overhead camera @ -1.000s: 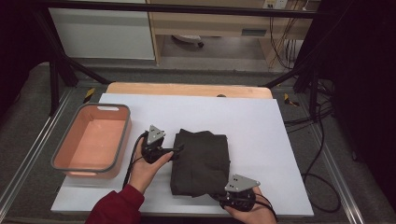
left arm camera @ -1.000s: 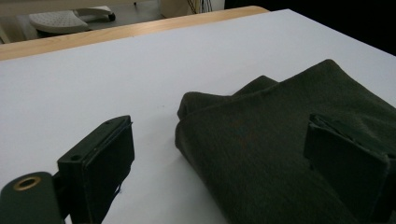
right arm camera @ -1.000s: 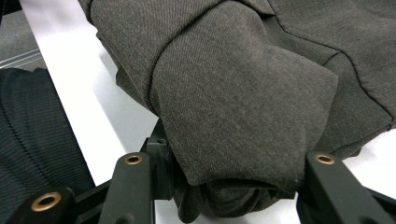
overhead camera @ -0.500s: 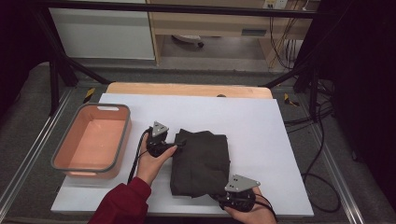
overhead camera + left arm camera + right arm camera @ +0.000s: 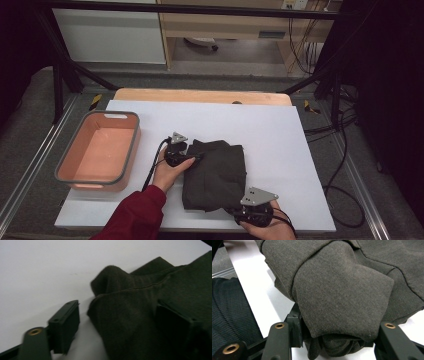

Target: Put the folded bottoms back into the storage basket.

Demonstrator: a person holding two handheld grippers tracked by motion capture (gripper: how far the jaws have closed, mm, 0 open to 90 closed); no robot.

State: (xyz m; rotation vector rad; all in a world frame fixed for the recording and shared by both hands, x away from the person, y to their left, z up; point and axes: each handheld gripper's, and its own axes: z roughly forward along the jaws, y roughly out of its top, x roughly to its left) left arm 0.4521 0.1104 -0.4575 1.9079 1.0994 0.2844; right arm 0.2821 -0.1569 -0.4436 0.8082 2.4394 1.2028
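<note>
Covering a wooden table (image 5: 200, 95), white board (image 5: 280, 130) w/ grey floor (image 5: 30, 120) around.

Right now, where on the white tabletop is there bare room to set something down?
The far strip of the white tabletop beyond the folded dark garment is bare, as is the right side up to the table edge. The pink bin is empty too. Crowded: the near middle, where the left gripper and right gripper meet the garment.

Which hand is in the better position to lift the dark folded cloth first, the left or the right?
Probably the right. The right gripper has the folded cloth bunched between its jaws at the near edge. The left gripper is open, one jaw beside the cloth's edge on the table.
</note>
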